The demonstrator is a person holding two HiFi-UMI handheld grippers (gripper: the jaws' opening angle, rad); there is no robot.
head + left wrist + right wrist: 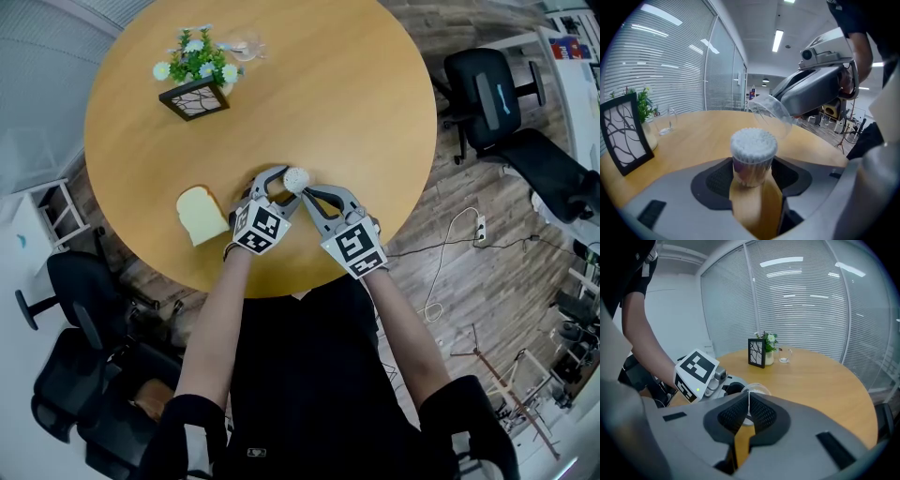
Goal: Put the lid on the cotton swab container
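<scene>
On the round wooden table (356, 112), near its front edge, stands the cotton swab container (296, 178), a small clear tub packed with white swab heads. My left gripper (278, 180) is shut on it, and in the left gripper view the tub (752, 157) sits upright between the dark pads (717, 180). My right gripper (305, 194) comes in from the right, shut on the rim of the clear lid (755, 389). The lid (771, 112) hangs tilted just above and beyond the tub's top, apart from it.
A slice of bread (202, 214) lies left of my left gripper. At the table's far side are a potted plant with a black frame (195, 80) and a clear glass (246, 47). Office chairs (497, 103) stand around the table.
</scene>
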